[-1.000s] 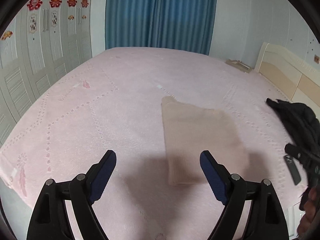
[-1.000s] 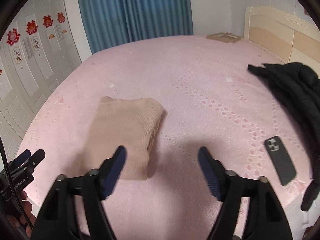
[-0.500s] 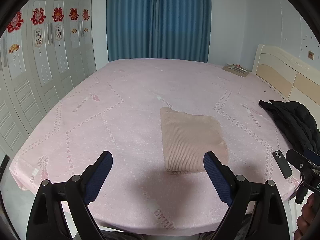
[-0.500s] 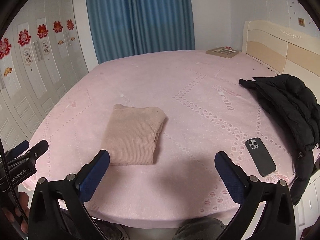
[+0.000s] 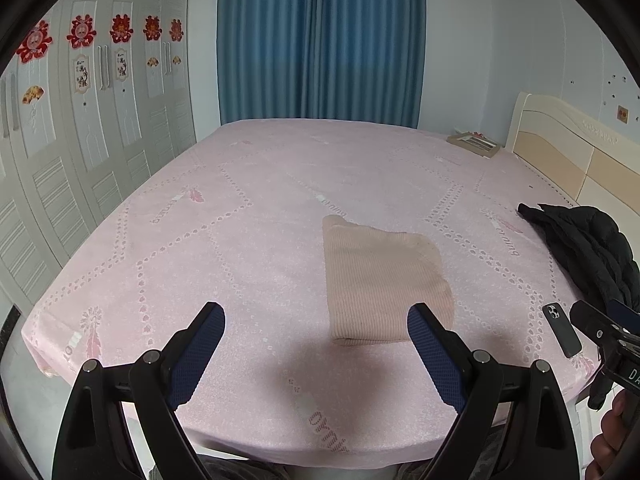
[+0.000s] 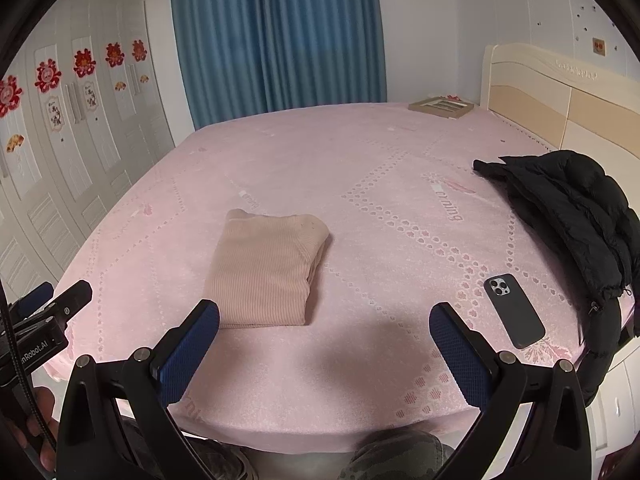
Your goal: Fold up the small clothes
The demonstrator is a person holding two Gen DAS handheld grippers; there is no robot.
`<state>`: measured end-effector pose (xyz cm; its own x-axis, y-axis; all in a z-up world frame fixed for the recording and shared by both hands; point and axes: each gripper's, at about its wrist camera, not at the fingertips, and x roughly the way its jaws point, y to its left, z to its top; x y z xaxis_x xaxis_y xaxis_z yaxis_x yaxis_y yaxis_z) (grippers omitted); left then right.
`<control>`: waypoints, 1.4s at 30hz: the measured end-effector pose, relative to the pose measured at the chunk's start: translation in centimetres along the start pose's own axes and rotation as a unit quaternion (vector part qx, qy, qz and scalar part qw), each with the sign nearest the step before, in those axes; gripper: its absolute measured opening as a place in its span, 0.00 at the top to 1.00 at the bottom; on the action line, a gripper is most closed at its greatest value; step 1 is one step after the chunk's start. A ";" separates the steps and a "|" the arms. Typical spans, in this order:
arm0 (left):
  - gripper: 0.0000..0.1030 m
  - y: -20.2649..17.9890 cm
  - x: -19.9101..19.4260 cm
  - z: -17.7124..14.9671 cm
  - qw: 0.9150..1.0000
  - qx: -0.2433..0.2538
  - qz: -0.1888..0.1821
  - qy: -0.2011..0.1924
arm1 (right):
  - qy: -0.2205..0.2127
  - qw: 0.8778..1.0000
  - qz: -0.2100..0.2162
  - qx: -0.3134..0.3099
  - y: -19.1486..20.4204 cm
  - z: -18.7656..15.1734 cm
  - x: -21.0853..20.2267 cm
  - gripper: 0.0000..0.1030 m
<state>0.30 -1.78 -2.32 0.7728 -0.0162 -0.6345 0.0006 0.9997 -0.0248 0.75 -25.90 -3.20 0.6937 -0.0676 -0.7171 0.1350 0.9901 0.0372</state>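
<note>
A beige ribbed knit garment (image 5: 380, 280) lies folded into a neat rectangle on the pink bedspread (image 5: 240, 240); it also shows in the right wrist view (image 6: 266, 268). My left gripper (image 5: 316, 332) is open and empty, held back over the bed's near edge, with the garment ahead near its right finger. My right gripper (image 6: 326, 332) is open and empty, with the garment ahead near its left finger. Neither gripper touches the cloth.
A black puffer jacket (image 6: 576, 216) lies at the bed's right edge, with a dark phone (image 6: 514, 310) beside it. A flat box (image 6: 440, 106) sits at the far right corner by the headboard (image 6: 560, 96). White wardrobe doors (image 5: 80, 140) stand left, blue curtains (image 5: 320, 40) behind.
Both grippers have pulled back and up from the folded garment, past the bed's near edge. The right jaws have opened wider. The garment stays folded in place.
</note>
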 end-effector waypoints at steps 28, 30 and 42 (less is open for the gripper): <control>0.10 2.1 0.6 0.1 1.000 -0.016 0.004 0.008 | 0.001 1.000 -0.002 -0.014 1.0 0.1 0.0 0.00; 0.10 2.2 0.6 0.1 1.000 -0.015 0.006 0.006 | 0.000 1.000 -0.004 -0.016 1.2 0.1 0.0 0.00; 0.10 2.4 0.1 0.3 1.000 -0.014 0.011 -0.001 | -0.002 1.000 -0.003 -0.018 1.4 0.2 -0.2 0.00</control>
<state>0.60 0.66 -2.21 0.7733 0.0059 -0.6340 -0.0341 0.9989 -0.0324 0.89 -24.50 -2.86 0.6952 -0.0734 -0.7151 0.1138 0.9935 0.0086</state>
